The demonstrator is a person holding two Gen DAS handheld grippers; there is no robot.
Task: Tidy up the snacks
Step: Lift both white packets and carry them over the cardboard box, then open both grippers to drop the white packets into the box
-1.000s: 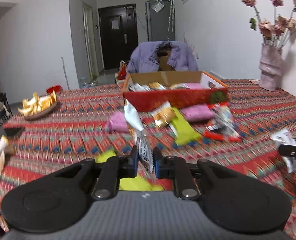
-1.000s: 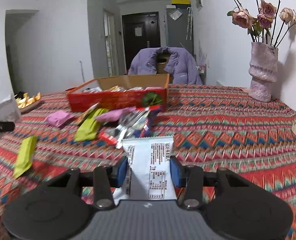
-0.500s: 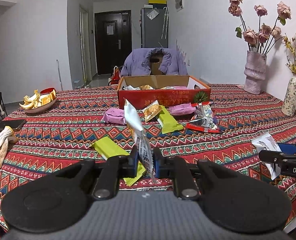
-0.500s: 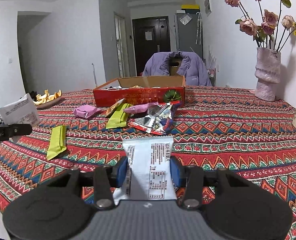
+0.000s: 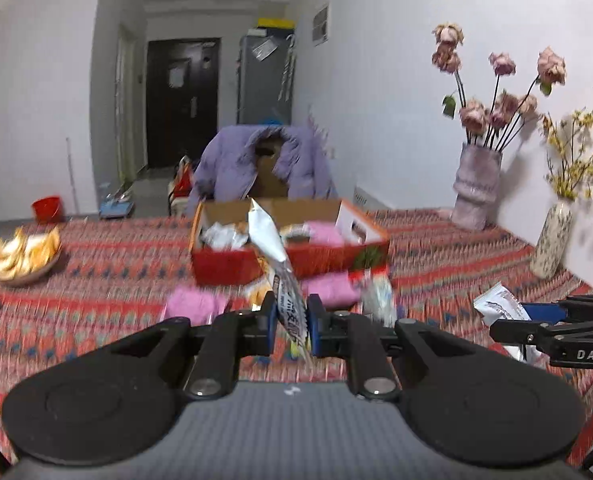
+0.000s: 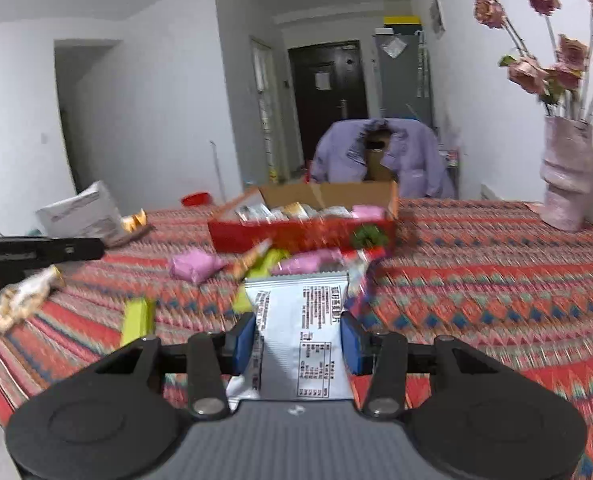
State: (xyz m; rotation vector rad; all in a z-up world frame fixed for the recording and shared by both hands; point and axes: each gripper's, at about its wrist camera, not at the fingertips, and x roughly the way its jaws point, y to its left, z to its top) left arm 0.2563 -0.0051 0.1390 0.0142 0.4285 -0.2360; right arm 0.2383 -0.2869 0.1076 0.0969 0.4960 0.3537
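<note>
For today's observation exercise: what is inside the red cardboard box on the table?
Inside the red cardboard box lie several snack packets: white and golden ones and a pink packet. The front wall hides whatever sits lower down, and motion blur prevents an exact count.

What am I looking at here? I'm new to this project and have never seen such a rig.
There is no robot. A person holds a hand tool in each hand, each with a two-finger claw and a camera looking forward along the fingers.

The left camera shows the left claw shut on a white packet held edge-on. The right camera shows the right claw shut on a second white packet held flat.

Ahead is a table with a patterned cloth. On it stand a red box already holding snacks, with pink and green snacks loose in front. Two vases stand at the right, and a bowl at the left.
</note>
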